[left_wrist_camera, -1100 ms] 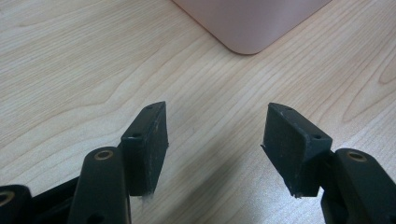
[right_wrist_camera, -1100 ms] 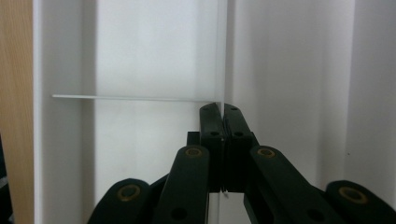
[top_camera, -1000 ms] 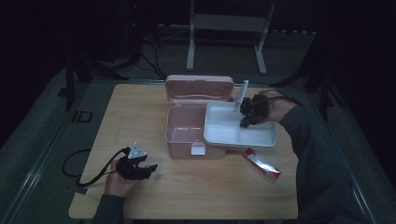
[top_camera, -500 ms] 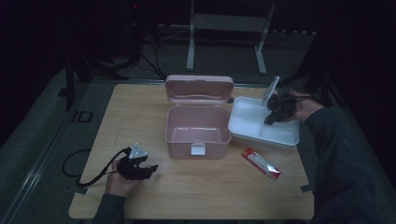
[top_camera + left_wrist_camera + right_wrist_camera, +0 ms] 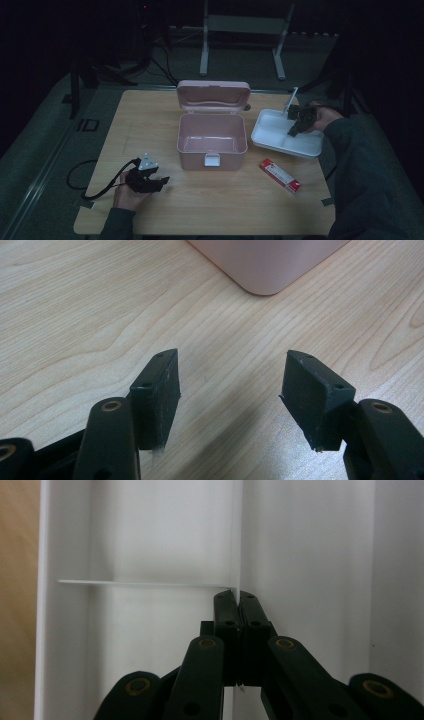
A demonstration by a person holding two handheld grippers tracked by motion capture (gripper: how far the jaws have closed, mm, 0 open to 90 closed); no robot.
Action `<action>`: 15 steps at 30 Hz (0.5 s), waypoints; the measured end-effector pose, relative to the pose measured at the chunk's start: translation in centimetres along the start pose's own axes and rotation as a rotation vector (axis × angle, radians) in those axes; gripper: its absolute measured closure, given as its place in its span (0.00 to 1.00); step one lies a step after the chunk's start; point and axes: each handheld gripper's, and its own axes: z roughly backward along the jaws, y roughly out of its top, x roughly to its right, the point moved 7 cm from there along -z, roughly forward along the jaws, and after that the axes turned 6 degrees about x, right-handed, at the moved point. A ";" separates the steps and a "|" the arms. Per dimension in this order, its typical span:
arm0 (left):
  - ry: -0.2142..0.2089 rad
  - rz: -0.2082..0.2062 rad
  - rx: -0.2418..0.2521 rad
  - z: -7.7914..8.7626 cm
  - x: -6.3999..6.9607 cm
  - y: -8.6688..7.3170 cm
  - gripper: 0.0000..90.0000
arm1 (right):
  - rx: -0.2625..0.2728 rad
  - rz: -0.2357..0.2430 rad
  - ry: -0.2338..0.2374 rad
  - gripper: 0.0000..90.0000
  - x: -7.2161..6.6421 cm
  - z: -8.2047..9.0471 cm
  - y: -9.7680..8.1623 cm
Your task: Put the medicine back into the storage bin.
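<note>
A pink box [image 5: 212, 136] stands open mid-table, its lid [image 5: 213, 95] tipped back. To its right lies a white compartment tray [image 5: 272, 135], and my right gripper [image 5: 294, 131] is shut on one of the tray's thin inner dividers [image 5: 236, 535]. In the right gripper view the jaws pinch that white wall where it meets a cross divider [image 5: 140, 584]. My left gripper [image 5: 161, 181] rests low at the front left of the table, open and holding nothing. The left gripper view has its fingers [image 5: 156, 395] apart over bare wood, with a corner of the pink box [image 5: 270, 265] ahead.
A red and white packet [image 5: 280, 175] lies on the wood in front of the tray. The left gripper's black cable [image 5: 95, 187] loops off the table's left front edge. A metal stand [image 5: 240, 30] and dark floor lie beyond the far edge.
The right gripper has carried the white tray from over the pink box out to the right and set it lower on the table. The left gripper has stayed put.
</note>
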 end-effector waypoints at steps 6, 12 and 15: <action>0.002 0.000 0.000 0.0 0.0 0.0 0.44 | 0.003 -0.028 -0.008 0.99 0.6 -2.1 0.3; 0.002 0.002 -0.001 0.0 -0.1 -0.1 0.44 | -0.042 -0.044 -0.001 0.99 0.9 -4.9 0.0; 0.000 0.002 -0.003 0.0 0.0 -0.1 0.44 | -0.052 -0.057 0.002 0.99 1.1 -5.8 -0.2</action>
